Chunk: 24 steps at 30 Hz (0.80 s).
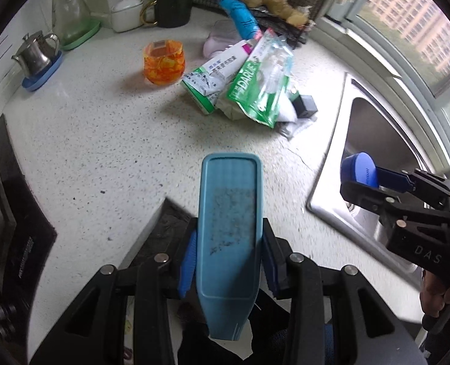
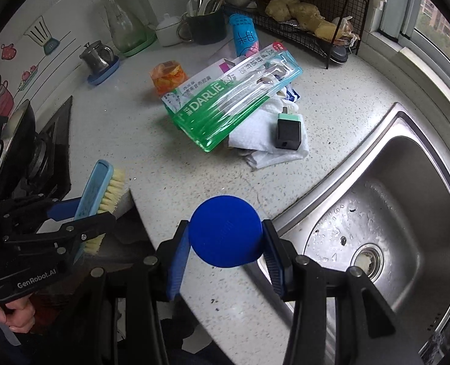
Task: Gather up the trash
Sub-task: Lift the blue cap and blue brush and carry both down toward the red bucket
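Over the counter [image 2: 133, 158], a brush [image 1: 229, 228] is pinched by the left gripper [image 1: 228, 261] and a blue disc [image 2: 225, 235] by the right gripper [image 2: 225, 258], seemingly for sweeping the trash pile [image 2: 231, 106].

A steel sink [image 2: 407, 200] is set into the speckled white countertop [image 1: 103, 140] on the right, with a window [image 1: 407, 21] behind it. Along the back wall stand a small metal teapot [image 1: 36, 54] on a blue saucer, a glass carafe [image 2: 123, 21] on a green tray, a white lidded pot [image 1: 127, 12] and a dark mug of utensils [image 1: 172, 7]. A black wire rack [image 2: 310, 18] holds ginger roots [image 2: 297, 10], and a gas hob [image 1: 0, 213] lies at the far left.
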Each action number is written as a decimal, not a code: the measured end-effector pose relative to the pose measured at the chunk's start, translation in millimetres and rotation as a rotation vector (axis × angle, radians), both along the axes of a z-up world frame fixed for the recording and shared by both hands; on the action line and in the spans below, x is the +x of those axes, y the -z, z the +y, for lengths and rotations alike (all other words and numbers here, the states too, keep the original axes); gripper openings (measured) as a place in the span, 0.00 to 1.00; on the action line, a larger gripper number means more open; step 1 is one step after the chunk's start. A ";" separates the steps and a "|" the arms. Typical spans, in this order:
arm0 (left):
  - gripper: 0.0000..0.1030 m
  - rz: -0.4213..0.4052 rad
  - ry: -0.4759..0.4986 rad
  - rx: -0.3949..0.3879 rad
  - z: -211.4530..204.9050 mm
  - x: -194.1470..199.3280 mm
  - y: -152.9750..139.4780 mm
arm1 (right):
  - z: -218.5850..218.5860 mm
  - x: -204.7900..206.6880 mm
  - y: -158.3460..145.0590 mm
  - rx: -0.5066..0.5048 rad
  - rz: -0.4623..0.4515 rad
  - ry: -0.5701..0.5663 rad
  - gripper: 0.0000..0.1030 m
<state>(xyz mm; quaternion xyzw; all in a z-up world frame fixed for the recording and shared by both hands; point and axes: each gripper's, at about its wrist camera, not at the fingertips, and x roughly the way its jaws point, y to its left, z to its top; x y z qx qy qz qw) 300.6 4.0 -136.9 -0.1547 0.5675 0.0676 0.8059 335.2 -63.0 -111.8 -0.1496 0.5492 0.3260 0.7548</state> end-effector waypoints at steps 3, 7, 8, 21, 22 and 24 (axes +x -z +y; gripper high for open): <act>0.34 -0.032 0.069 0.001 5.4 -24.3 -9.4 | -1.3 -32.9 -7.4 0.012 -0.018 0.053 0.42; 0.34 -0.071 0.170 0.007 4.9 -57.5 -19.8 | -5.5 -83.7 -15.4 0.029 -0.033 0.124 0.42; 0.34 -0.078 0.194 0.007 4.7 -69.3 -23.0 | -7.3 -94.9 -16.9 0.037 -0.034 0.136 0.42; 0.34 -0.041 0.388 -0.052 -10.5 -157.5 -3.7 | -29.7 -200.7 3.5 0.032 -0.016 0.222 0.42; 0.34 -0.033 0.396 -0.052 -13.4 -160.1 1.1 | -31.9 -203.3 9.4 0.026 -0.005 0.225 0.42; 0.34 -0.005 0.408 -0.064 -19.6 -163.5 14.8 | -36.0 -206.4 20.5 0.016 0.012 0.233 0.42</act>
